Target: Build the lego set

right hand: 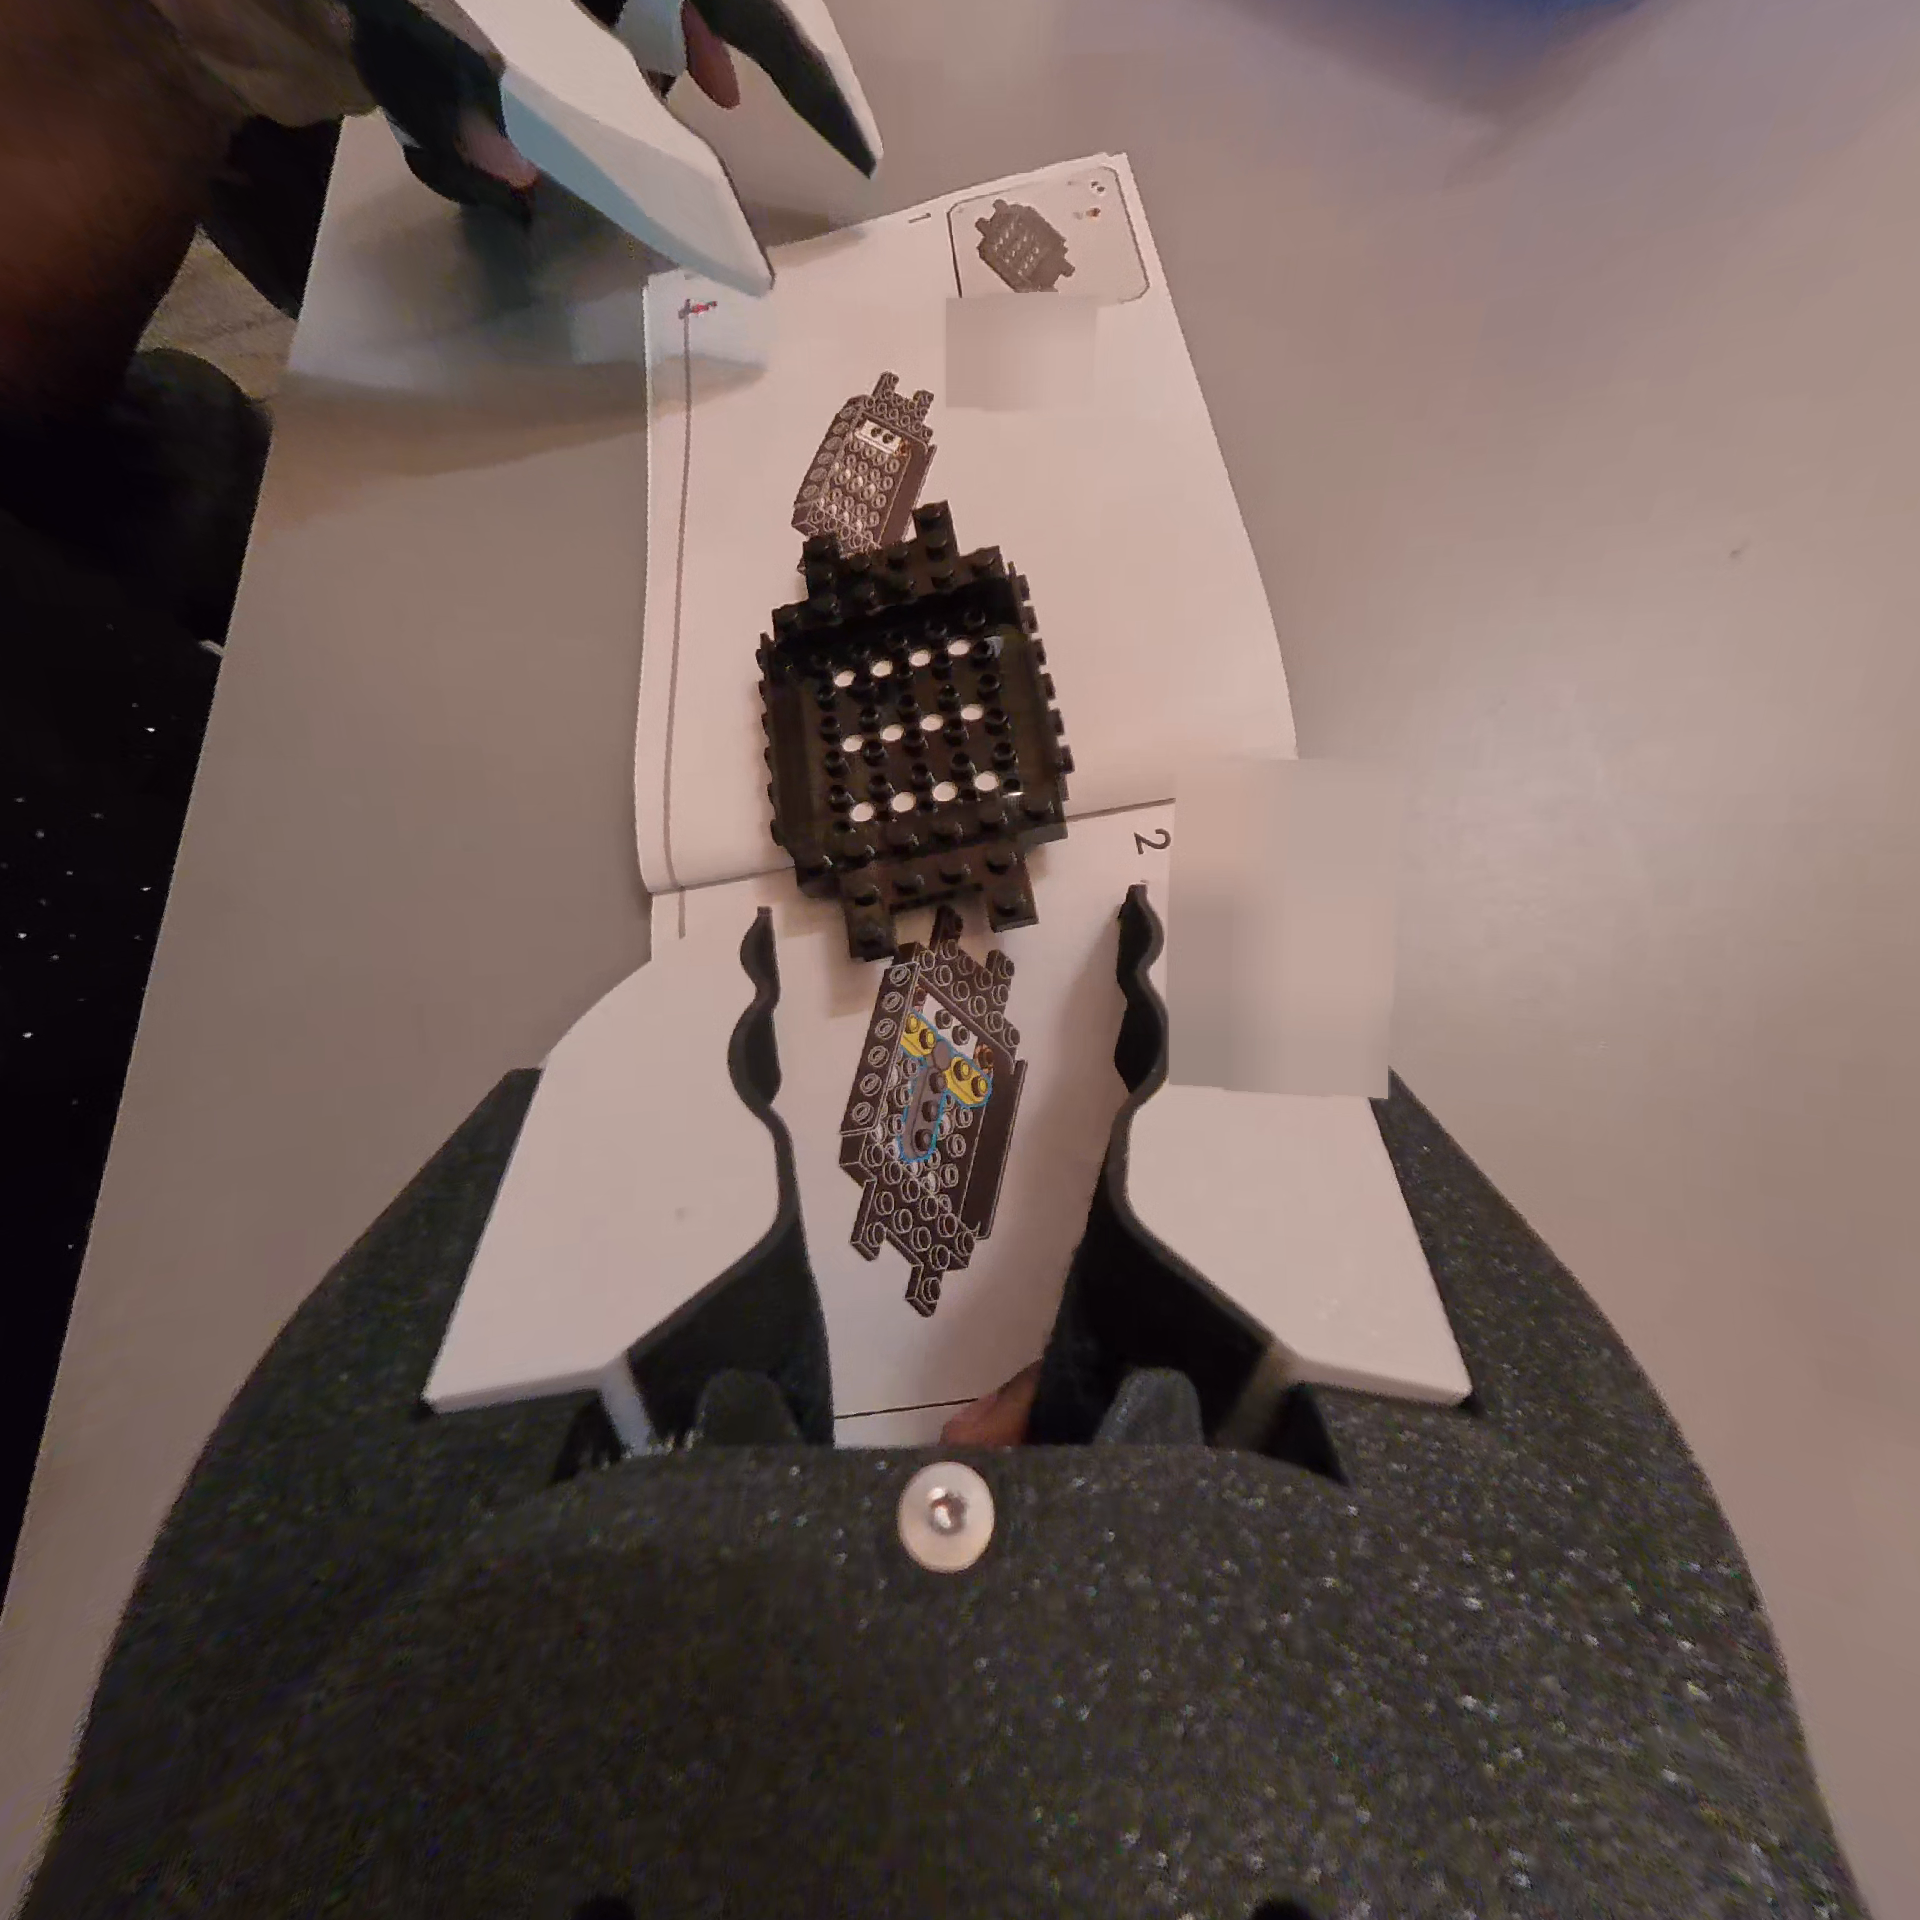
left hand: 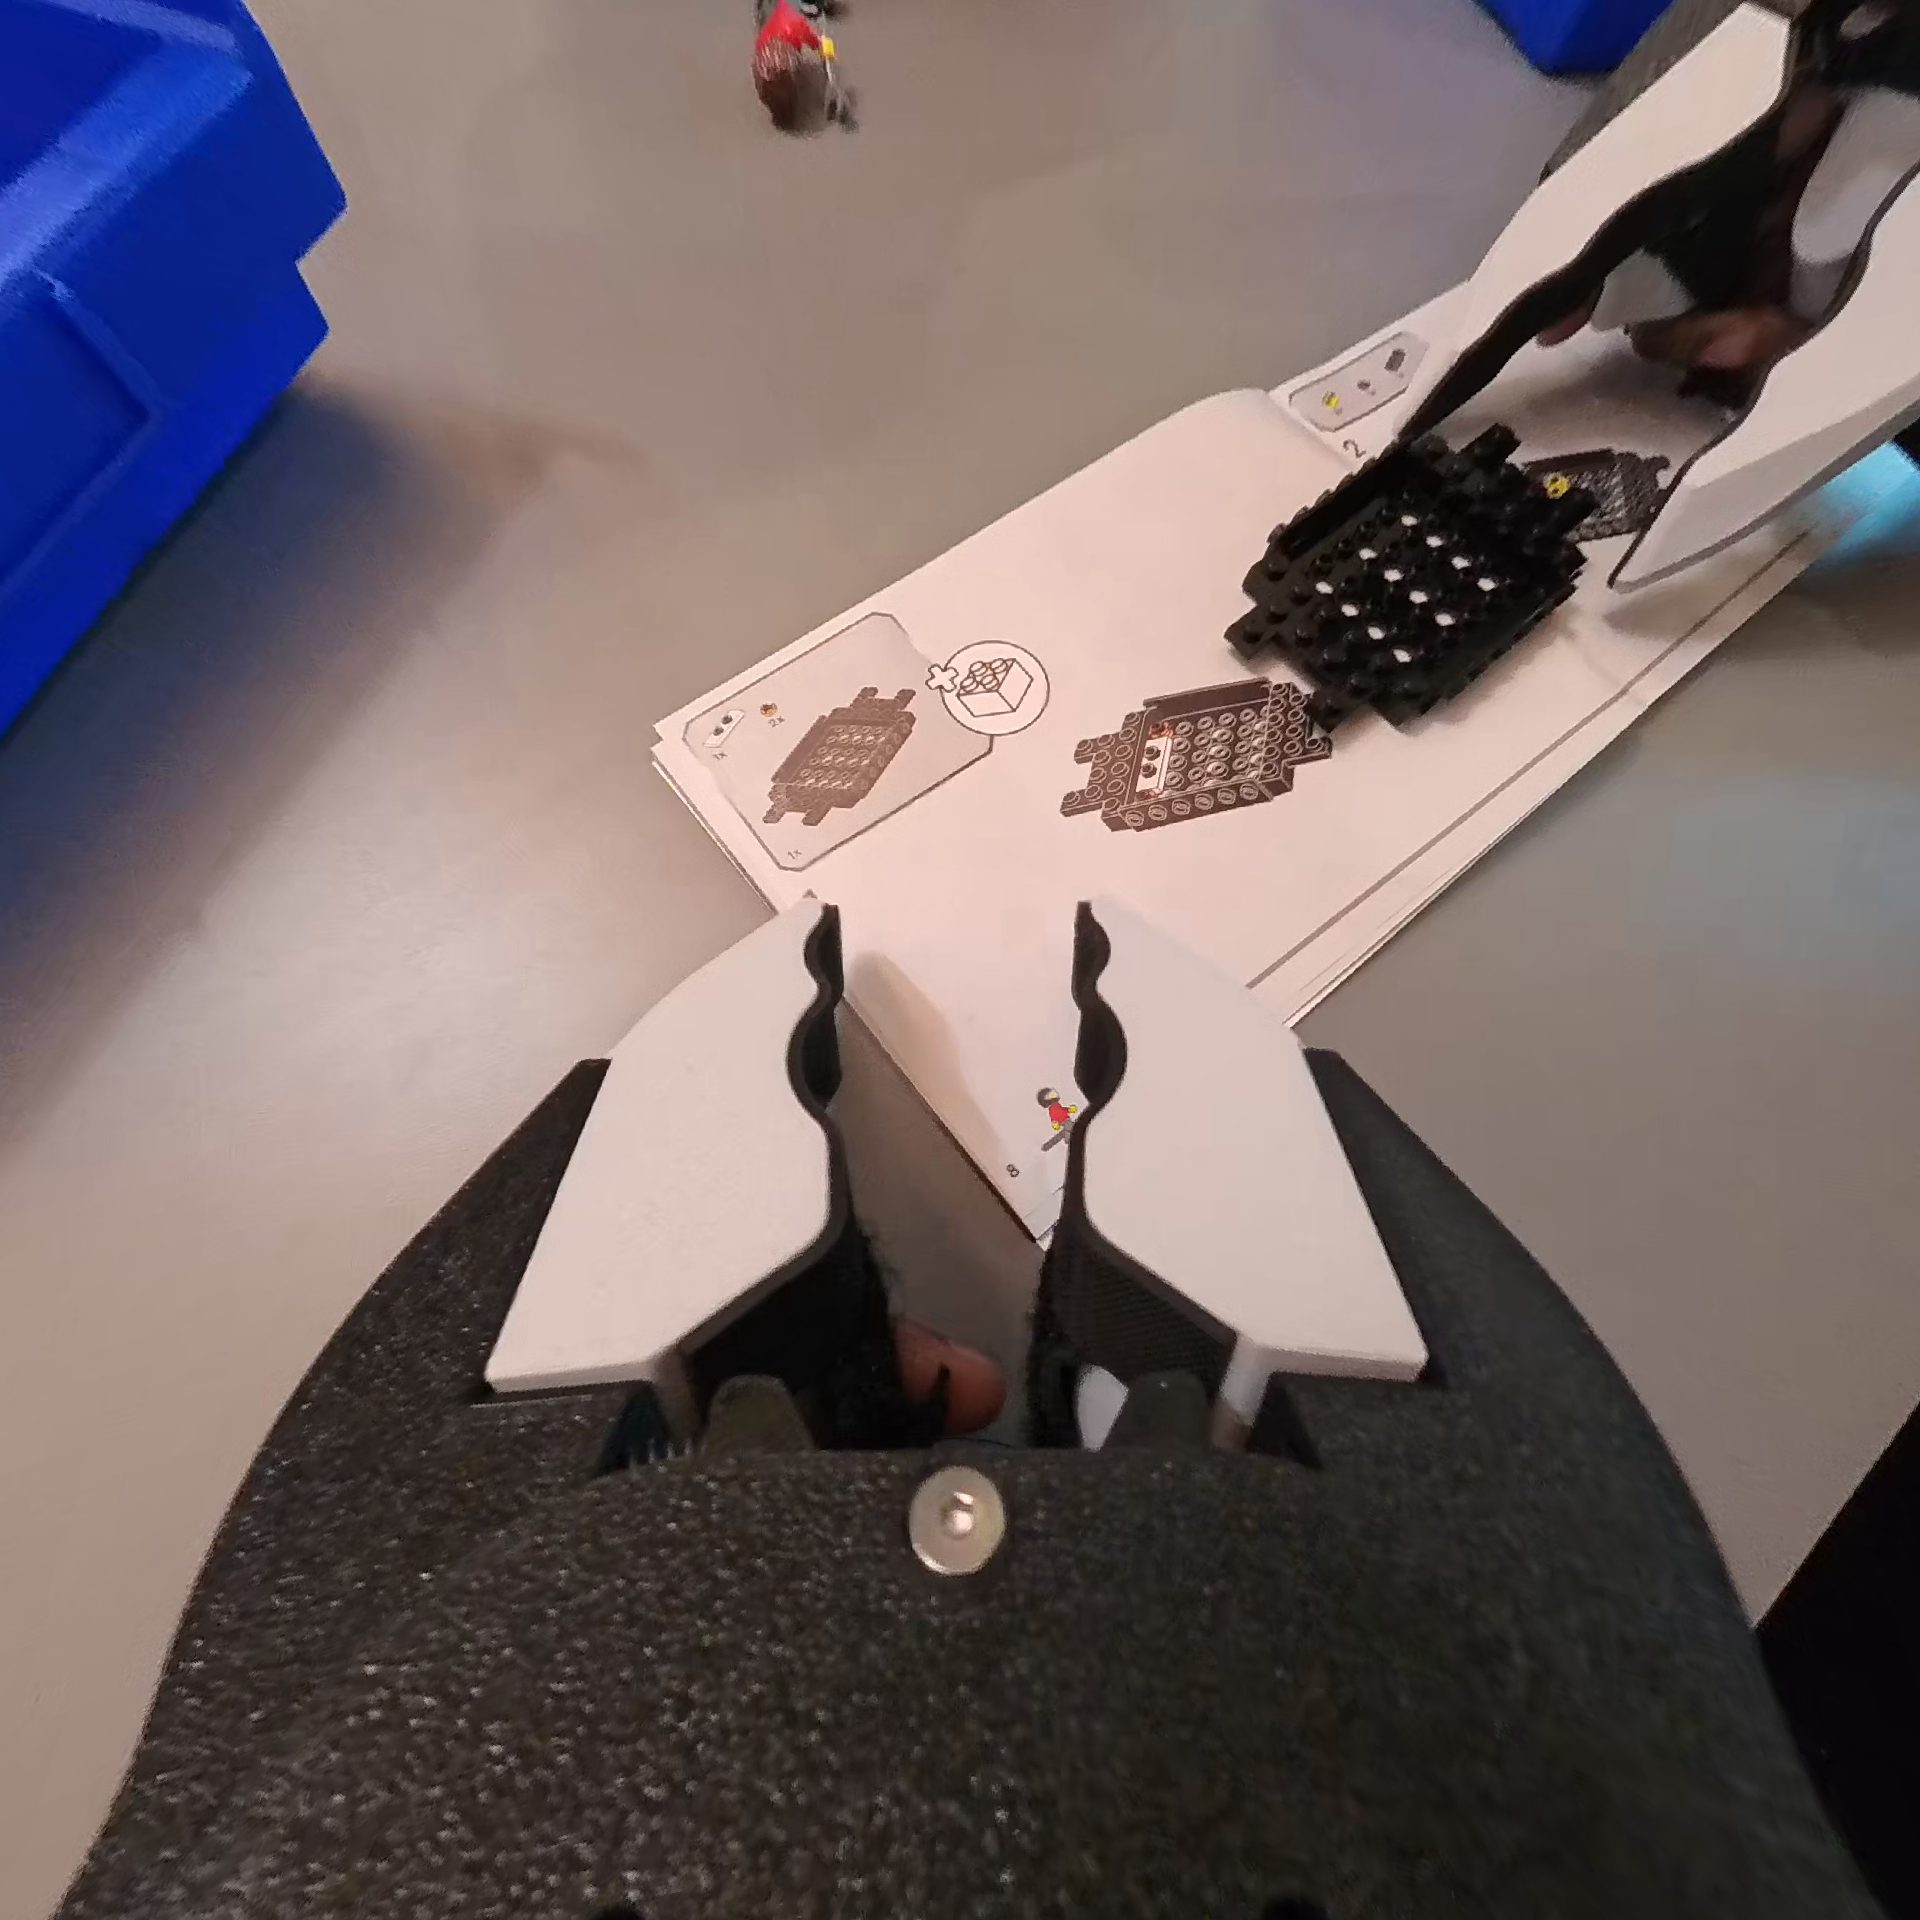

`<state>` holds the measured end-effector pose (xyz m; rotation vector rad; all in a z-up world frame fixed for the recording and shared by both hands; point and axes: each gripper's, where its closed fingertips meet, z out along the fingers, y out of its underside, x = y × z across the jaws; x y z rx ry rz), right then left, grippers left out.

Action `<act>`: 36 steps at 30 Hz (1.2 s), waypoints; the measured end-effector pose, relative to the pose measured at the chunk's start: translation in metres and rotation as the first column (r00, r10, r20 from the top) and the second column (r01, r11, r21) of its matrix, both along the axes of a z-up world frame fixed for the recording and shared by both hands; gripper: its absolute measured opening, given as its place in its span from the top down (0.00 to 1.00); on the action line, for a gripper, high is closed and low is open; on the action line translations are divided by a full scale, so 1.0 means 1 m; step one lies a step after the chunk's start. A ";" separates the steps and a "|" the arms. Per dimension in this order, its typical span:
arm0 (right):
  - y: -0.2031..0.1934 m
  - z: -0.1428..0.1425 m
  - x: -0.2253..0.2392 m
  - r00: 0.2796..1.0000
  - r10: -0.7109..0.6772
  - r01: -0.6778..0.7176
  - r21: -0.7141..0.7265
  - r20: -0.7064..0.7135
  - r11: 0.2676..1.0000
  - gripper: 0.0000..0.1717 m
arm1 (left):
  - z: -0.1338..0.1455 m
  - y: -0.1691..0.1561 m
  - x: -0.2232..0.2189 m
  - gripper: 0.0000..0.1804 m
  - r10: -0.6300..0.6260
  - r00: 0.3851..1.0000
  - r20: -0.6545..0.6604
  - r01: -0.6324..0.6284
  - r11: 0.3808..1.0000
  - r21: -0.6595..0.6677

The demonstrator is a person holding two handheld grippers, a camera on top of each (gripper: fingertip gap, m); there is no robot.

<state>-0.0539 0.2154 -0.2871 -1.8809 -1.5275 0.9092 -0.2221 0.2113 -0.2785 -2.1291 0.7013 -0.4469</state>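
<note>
A black studded brick chassis (right hand: 914,727) with round holes lies on an open white instruction booklet (right hand: 1143,623). My right gripper (right hand: 948,912) is open. Its fingertips (right hand: 764,935) stand on either side of the chassis's near end, with a clear gap on both sides. In the left wrist view the chassis (left hand: 1413,582) lies on the booklet (left hand: 1091,582), with the right gripper (left hand: 1538,488) at its far end. My left gripper (left hand: 956,925) is open and empty over the booklet's near corner. It also shows in the right wrist view (right hand: 821,218).
A blue bin (left hand: 125,312) stands at the left on the grey table (left hand: 623,312). Another blue object (left hand: 1558,31) is at the far right. A small red and dark figure (left hand: 795,62) lies far back. The table edge (right hand: 208,727) drops off to the left. Spacing between my two grippers at the tips: around 20 cm. To the blue object (left hand: 1558,31): right tips about 25 cm, left tips about 40 cm.
</note>
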 end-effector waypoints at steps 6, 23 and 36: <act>-0.001 0.000 0.000 1.000 -0.003 0.003 0.005 0.002 1.000 0.63 | 0.002 0.002 -0.003 0.78 0.023 0.998 0.054 -0.021 1.000 -0.023; 0.000 -0.001 0.001 1.000 -0.009 0.009 0.016 0.007 1.000 0.64 | 0.007 0.005 -0.006 0.82 0.050 0.996 0.072 -0.050 0.999 0.001; 0.001 -0.001 0.001 1.000 -0.017 0.017 0.001 0.003 1.000 0.65 | 0.019 0.014 -0.024 1.00 0.167 0.972 0.166 -0.175 0.984 0.035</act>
